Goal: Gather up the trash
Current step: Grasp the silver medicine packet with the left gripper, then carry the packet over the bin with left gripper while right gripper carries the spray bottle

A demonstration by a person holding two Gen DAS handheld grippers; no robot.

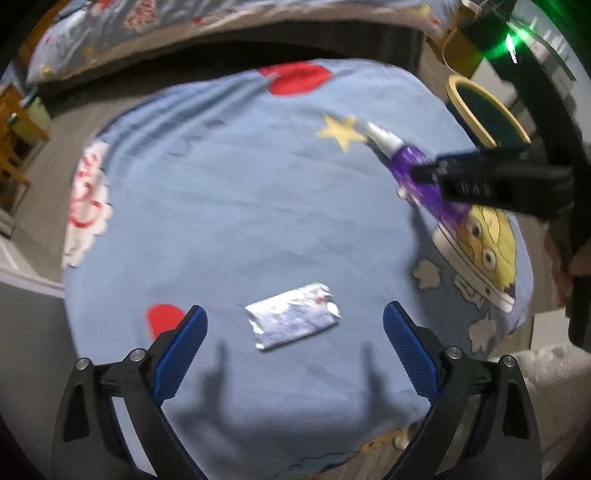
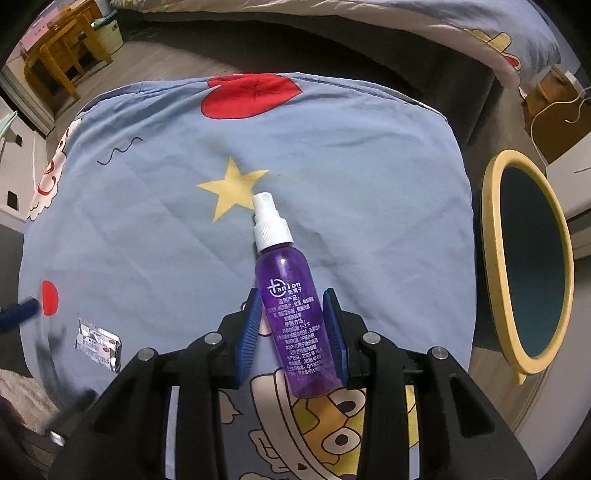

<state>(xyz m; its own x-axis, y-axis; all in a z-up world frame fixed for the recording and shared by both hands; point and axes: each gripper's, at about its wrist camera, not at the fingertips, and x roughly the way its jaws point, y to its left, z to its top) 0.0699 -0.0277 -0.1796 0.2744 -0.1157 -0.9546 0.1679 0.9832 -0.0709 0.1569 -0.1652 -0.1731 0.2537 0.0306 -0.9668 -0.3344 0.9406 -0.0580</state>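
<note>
A purple spray bottle (image 2: 291,302) with a white nozzle sits between the blue pads of my right gripper (image 2: 293,328), which is shut on its body, just above the blue cartoon cloth (image 2: 147,192). In the left wrist view the bottle (image 1: 410,166) shows at the right, held by the black right gripper. A crumpled silver foil wrapper (image 1: 293,319) lies on the cloth between and just ahead of my open left gripper (image 1: 295,332). The wrapper also shows in the right wrist view (image 2: 98,343) at the lower left.
A yellow-rimmed bin (image 2: 528,266) with a dark inside stands right of the cloth-covered surface; it also shows in the left wrist view (image 1: 484,114). A bed with matching bedding (image 2: 406,22) lies behind. Wooden furniture (image 2: 62,55) stands at the far left.
</note>
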